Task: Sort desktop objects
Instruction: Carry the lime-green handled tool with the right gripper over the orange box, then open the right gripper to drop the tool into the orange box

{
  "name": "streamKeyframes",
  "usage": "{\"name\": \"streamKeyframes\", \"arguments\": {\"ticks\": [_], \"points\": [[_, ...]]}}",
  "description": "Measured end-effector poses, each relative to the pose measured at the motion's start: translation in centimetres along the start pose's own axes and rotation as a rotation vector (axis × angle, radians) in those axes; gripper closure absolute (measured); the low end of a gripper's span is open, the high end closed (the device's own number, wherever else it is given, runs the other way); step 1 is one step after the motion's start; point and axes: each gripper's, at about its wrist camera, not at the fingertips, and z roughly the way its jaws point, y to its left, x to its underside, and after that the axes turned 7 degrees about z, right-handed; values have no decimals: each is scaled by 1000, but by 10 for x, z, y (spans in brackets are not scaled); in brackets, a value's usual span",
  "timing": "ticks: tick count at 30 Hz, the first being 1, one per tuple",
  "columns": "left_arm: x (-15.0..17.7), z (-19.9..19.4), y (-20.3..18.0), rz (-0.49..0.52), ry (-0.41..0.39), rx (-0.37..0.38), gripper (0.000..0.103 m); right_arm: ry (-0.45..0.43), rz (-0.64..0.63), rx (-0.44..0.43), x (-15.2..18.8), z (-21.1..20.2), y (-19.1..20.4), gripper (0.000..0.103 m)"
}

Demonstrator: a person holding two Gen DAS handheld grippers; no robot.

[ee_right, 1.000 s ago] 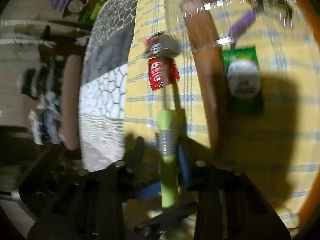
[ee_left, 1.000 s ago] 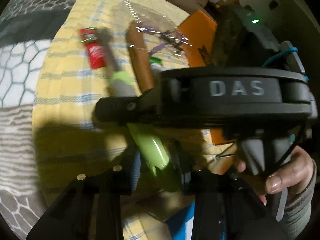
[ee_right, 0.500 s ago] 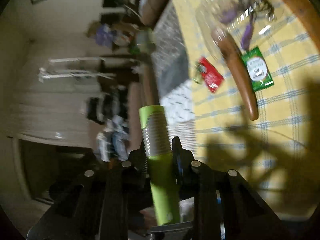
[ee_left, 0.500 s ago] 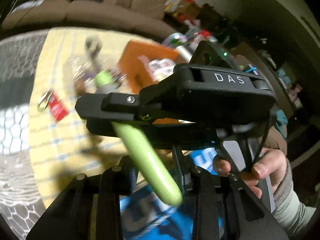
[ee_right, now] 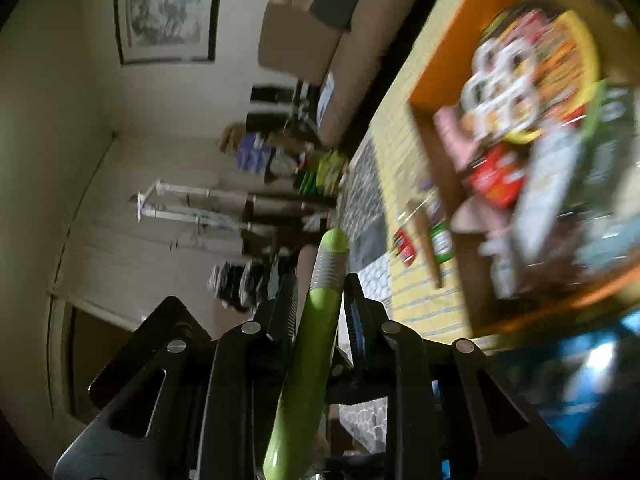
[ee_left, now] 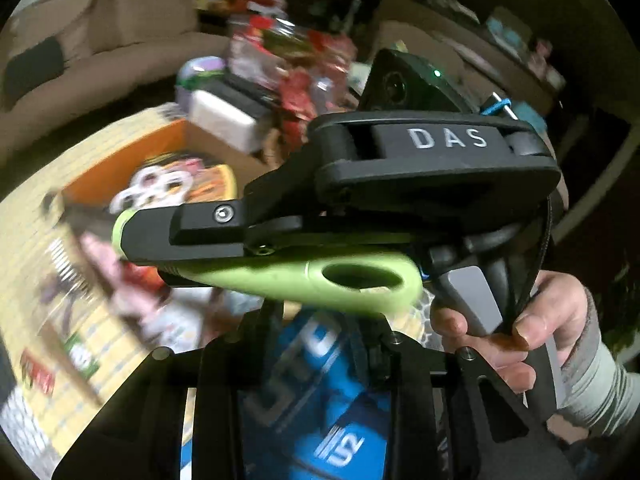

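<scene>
Both grippers lifted off yellow cloth (ee_left: 36, 216) since earlier — left gripper (ee_left: 328, 312) and right gripper (ee_right: 320, 296) both pinching green tool (ee_right: 308, 360), now over orange box (ee_right: 444, 80).

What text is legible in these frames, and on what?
"DAS": raised letters on the black body of the right gripper, seen from the left wrist.
"U2" (uncertain, blurred): white print on the blue package below the left gripper.
Print on the packets in the orange box: too blurred to read.

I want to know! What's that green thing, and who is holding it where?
A green tool; the right hand-held gripper clamps its shaft below the metal threads.
</scene>
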Motion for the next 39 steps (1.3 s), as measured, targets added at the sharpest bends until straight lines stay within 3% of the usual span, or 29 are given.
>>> {"name": "streamKeyframes", "arguments": {"ticks": [7,11,14,15,16,18,20,23,26,34,37,39], "points": [[-15,74,-22,39,142,28,72,-116,89,47,-33,-61,-54,80],[-8,88,-10,26,201,-11,72,-174,121,131,-39,-62,-78,80],[6,90,18,-23,246,-93,72,-210,130,177,-40,-59,-86,80],[14,86,28,-51,254,-102,66,-209,139,176,-40,-56,-88,80],[19,83,37,-78,249,-91,58,-198,145,178,-39,-50,-86,80],[27,68,50,-127,221,-88,58,-175,131,196,-37,-38,-80,79],[32,53,53,-132,208,-138,61,-137,103,210,-32,-27,-70,78],[40,31,56,-149,186,-126,60,-101,47,252,-22,-17,-53,76],[55,7,61,-170,170,-134,52,-158,-13,338,-17,-31,-40,74],[79,-15,85,-277,123,-148,46,-264,-45,425,-28,-57,-18,71],[79,-18,85,-288,113,-160,43,-215,-106,428,-18,-58,-8,70],[76,-19,84,-277,112,-170,43,-158,-228,507,1,-57,1,69]]}}
